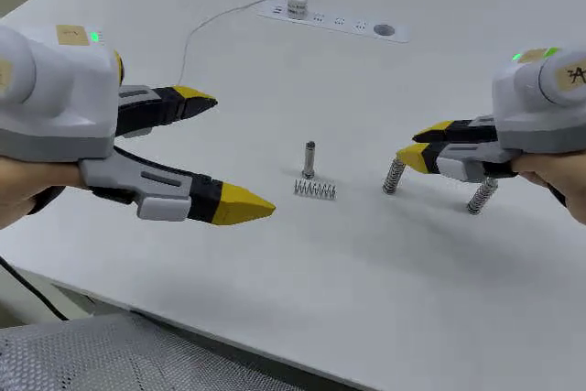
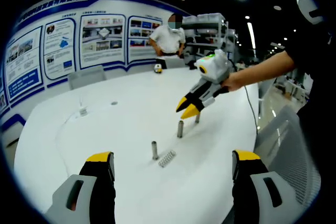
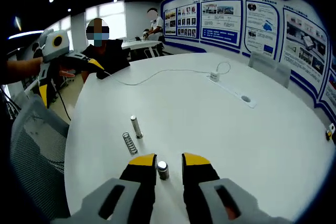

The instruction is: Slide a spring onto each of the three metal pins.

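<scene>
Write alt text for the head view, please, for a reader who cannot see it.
On a white table, one bare metal pin stands upright with a loose spring lying beside it, while two other pins already wear springs. The left claw hovers wide open; the right claw is near the sprung pins.

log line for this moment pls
progress: two of three done | bare pin upright, loose spring lying beside it | left gripper open, empty | right gripper part open by sprung pin
</scene>
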A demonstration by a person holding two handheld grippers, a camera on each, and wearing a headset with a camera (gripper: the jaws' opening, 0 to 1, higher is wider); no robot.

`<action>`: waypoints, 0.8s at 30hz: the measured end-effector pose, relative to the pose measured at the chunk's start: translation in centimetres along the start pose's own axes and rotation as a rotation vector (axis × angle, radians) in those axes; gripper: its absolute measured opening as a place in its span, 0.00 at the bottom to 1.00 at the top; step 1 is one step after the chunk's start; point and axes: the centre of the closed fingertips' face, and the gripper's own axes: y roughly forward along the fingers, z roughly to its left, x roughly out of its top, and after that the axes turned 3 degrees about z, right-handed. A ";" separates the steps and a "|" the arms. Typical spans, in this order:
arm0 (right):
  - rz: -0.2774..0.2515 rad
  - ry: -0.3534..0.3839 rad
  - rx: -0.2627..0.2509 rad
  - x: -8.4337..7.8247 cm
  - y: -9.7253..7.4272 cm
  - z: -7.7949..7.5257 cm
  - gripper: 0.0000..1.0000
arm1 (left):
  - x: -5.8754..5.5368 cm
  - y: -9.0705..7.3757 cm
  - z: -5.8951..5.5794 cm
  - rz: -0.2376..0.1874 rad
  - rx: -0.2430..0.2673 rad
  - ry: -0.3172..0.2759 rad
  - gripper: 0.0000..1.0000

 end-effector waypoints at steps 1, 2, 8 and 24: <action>-0.016 -0.002 0.003 0.6 -0.1 0.3 0.20 | 0.1 0.0 0.0 0.002 -0.001 0.007 0.95; -0.022 -0.006 0.010 0.9 -0.1 0.6 0.20 | 0.1 0.1 -0.1 0.003 -0.003 0.010 0.95; -0.024 -0.051 0.096 1.9 1.2 4.0 0.20 | -0.2 0.1 -0.2 0.003 -0.006 0.009 0.95; 0.063 -0.118 0.183 0.3 5.7 7.9 0.20 | -0.3 -0.2 0.2 0.011 0.000 -0.026 0.96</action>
